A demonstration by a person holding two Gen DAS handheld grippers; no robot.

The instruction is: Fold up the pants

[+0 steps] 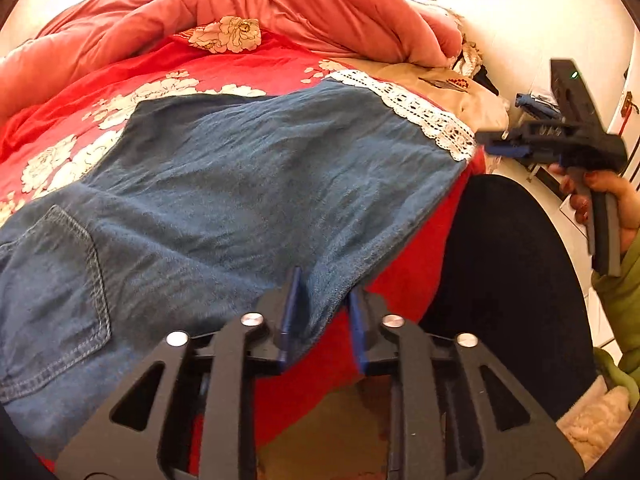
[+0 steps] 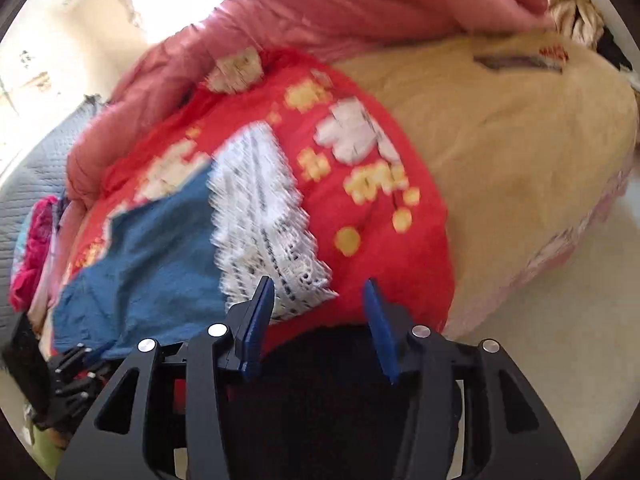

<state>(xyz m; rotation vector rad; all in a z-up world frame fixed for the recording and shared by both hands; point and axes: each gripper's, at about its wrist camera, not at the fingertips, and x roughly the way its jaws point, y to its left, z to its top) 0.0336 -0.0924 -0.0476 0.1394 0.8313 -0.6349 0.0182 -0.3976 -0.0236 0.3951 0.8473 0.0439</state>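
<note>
Blue denim pants point(image 1: 260, 180) lie spread on a red floral sheet point(image 1: 200, 68), with a back pocket point(image 1: 52, 292) at the left and a white lace hem point(image 1: 420, 116) at the far right. My left gripper point(image 1: 324, 316) is at the pants' near edge. Its jaws stand a little apart with the fabric edge lying loosely between them. A hand holds my right gripper point(image 1: 490, 144) just off the end of the lace hem. In the blurred right wrist view that gripper point(image 2: 320, 320) is open and holds nothing, with the lace hem point(image 2: 264, 216) just ahead of its left finger and the pants point(image 2: 152, 256) to the left.
A salmon duvet point(image 1: 280, 0) is bunched along the back of the bed. A beige cover point(image 2: 500, 140) lies to the right of the red sheet point(image 2: 380, 248). A black-clad shape point(image 1: 500, 280) stands against the bed's near edge. Pale floor point(image 2: 560, 300) shows at the right.
</note>
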